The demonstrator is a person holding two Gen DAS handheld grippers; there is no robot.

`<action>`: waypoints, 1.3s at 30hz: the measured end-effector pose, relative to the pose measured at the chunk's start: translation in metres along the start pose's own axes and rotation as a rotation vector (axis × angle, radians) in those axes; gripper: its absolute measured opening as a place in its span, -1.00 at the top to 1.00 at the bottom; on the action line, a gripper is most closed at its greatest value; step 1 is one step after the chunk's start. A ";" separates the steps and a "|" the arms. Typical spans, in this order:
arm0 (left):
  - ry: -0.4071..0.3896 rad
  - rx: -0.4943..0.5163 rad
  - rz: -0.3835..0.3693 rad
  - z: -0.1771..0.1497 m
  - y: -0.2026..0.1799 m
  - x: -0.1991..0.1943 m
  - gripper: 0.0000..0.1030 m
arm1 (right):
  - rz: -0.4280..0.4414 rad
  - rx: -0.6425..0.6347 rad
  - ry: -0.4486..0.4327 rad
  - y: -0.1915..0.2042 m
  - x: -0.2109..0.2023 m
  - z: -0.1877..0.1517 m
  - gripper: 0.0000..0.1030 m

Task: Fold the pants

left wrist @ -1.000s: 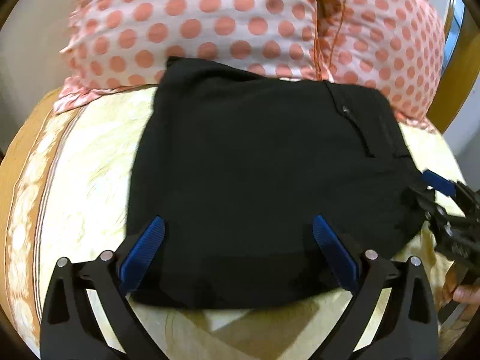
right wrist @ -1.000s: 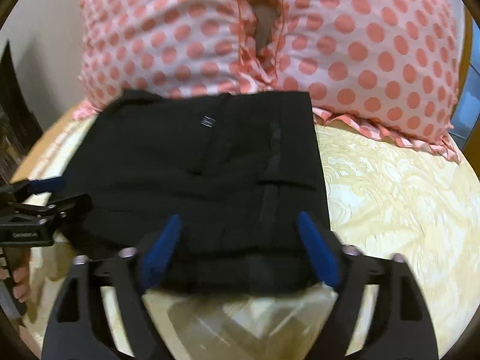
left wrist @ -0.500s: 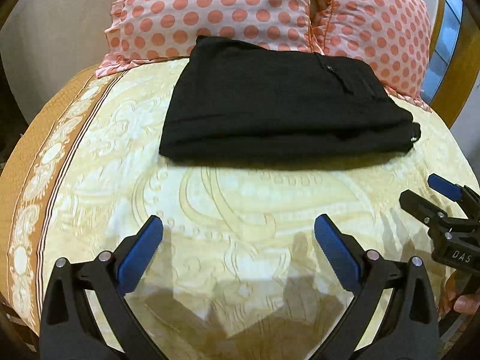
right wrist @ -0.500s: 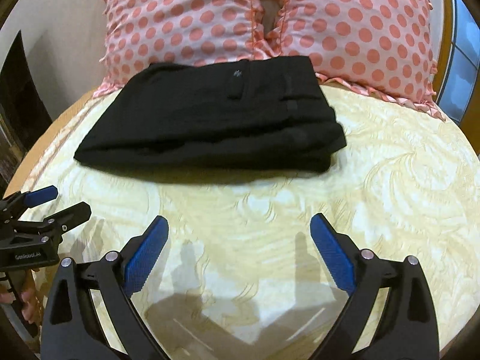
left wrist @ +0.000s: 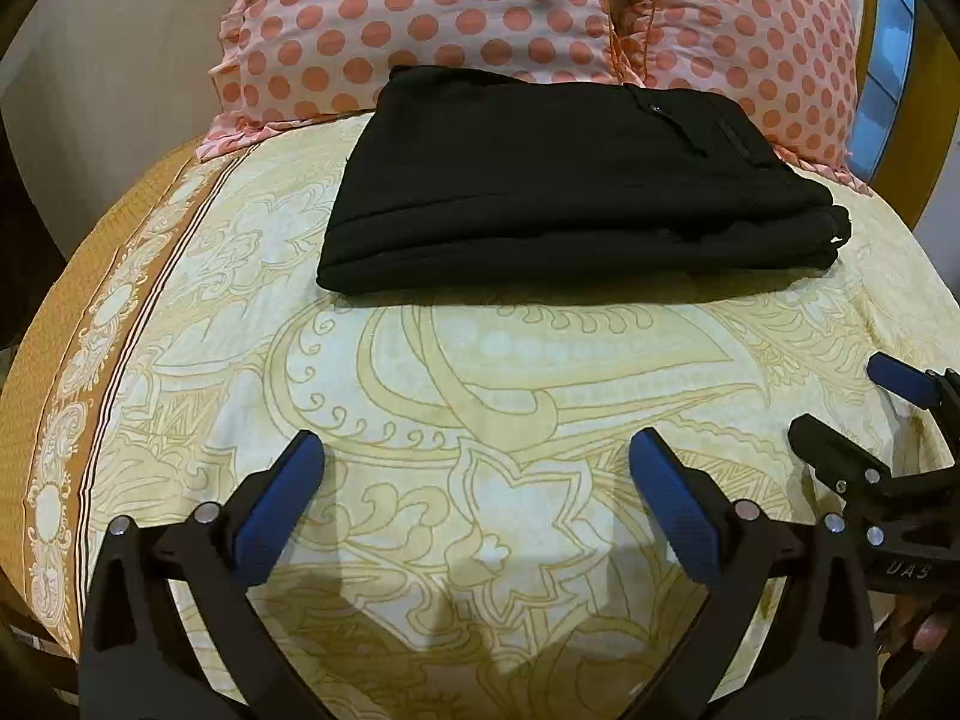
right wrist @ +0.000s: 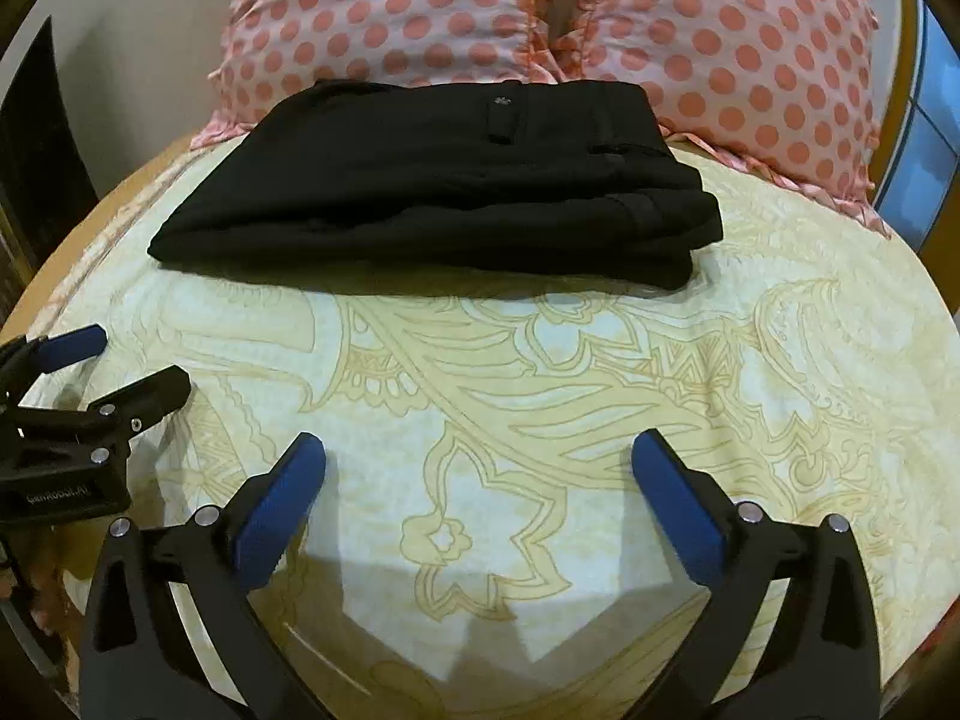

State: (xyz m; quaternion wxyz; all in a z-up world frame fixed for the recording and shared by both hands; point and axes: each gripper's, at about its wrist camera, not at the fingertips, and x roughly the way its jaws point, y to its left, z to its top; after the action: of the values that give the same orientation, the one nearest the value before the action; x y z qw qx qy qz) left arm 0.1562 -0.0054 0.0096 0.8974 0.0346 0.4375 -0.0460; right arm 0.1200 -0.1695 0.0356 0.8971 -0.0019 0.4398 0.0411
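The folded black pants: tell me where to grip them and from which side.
Grip the black pants at the stacked near edge, coming in low from the front with the open right tool. All layers end there, raised off the bedsheet; the pillows block the far side.

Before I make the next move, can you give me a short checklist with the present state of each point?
1. Pants folded into a compact stack: ok.
2. Pants lie fully on the bedsheet, near the pillows: ok.
3. Left hand-held gripper open and empty: ok.
4. Right hand-held gripper open and empty: ok.
5. Both grippers apart from the pants: ok.
6. Layers inside the stack lie flat: cannot tell.
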 end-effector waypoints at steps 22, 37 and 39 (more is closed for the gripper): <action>-0.002 0.005 -0.002 0.000 0.001 0.001 -0.97 | -0.002 -0.002 0.000 0.000 -0.001 0.001 -0.97; -0.003 0.004 -0.002 0.000 0.000 0.001 -0.97 | -0.002 -0.002 -0.001 0.000 -0.001 0.000 -0.97; -0.003 0.004 -0.002 0.000 0.000 0.001 -0.97 | -0.002 -0.002 -0.001 0.000 -0.001 0.000 -0.97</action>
State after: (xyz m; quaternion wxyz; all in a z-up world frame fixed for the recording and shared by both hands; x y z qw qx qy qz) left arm 0.1568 -0.0051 0.0091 0.8978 0.0360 0.4363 -0.0477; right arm 0.1199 -0.1694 0.0363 0.8973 -0.0032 0.4395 0.0406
